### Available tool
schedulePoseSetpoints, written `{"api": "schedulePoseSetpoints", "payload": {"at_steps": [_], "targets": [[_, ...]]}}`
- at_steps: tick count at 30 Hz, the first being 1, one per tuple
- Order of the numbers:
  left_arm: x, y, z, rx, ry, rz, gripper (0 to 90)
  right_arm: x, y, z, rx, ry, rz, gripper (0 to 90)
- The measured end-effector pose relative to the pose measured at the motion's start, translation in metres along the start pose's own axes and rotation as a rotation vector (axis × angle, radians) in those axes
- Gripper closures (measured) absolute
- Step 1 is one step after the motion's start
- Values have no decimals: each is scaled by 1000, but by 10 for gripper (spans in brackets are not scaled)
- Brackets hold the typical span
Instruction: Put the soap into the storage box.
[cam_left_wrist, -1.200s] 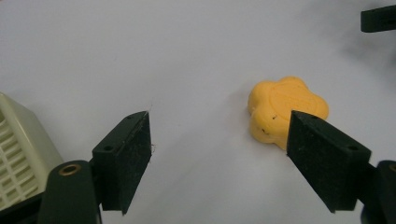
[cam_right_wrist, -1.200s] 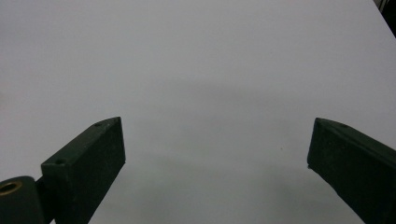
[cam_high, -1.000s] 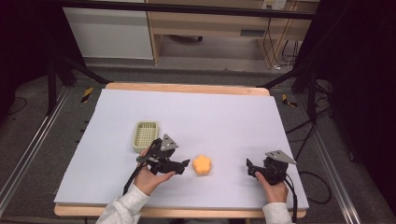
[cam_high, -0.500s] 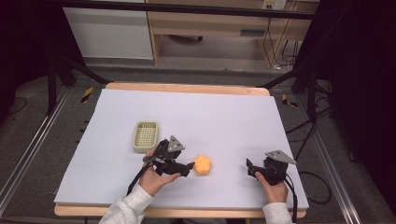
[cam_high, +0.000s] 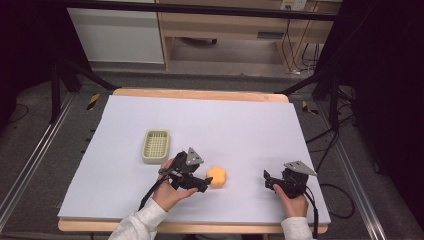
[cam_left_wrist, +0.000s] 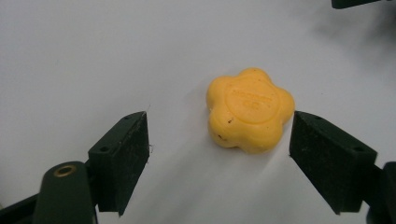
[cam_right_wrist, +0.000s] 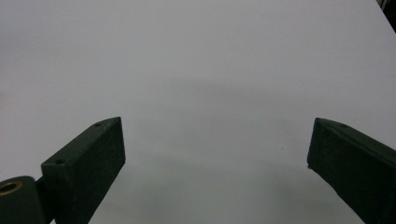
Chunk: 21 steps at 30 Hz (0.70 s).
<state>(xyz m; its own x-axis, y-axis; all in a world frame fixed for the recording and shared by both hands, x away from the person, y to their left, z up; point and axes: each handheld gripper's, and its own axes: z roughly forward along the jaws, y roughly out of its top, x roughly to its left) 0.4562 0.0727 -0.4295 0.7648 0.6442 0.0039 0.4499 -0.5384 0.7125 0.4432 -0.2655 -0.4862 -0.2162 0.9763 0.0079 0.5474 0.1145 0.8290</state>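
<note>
The counter (cam_high: 240, 120), covered with a pale sheet, carried everything. A ribbed green tray (cam_high: 155, 146) sat left of centre, apart from both hands. The left gripper (cam_high: 201, 181) lay low near the front edge, its fingers (cam_left_wrist: 122, 158) spread wide; in the left gripper view the yellow flower-shaped soap (cam_left_wrist: 250, 109) rested flat on the counter between them, much closer to the finger on the right of that view, with a thin gap showing. The right gripper (cam_high: 270, 181) was held well apart to the right, its fingers (cam_right_wrist: 91, 163) also spread, with bare counter between them. The soap lay just right of the left gripper in the high view, near the front.
</note>
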Motion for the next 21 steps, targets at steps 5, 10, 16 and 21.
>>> {"api": "schedulePoseSetpoints", "payload": {"at_steps": [5, 10, 16, 21], "targets": [[-4, 4, 4, 16, -12, 15, 189, 0, 0, 0, 3, 1, 2, 47], [-6, 5, 9, 32, -15, 28, 184, 0, 0, 0, 4, -1, 1, 47], [-9, 7, 12, 39, -21, 35, 178, 0, 0, 0, 4, -1, 1, 47], [-12, 10, 16, 49, -23, 43, 174, 0, 0, 0, 1, -4, -1, 47]]}}
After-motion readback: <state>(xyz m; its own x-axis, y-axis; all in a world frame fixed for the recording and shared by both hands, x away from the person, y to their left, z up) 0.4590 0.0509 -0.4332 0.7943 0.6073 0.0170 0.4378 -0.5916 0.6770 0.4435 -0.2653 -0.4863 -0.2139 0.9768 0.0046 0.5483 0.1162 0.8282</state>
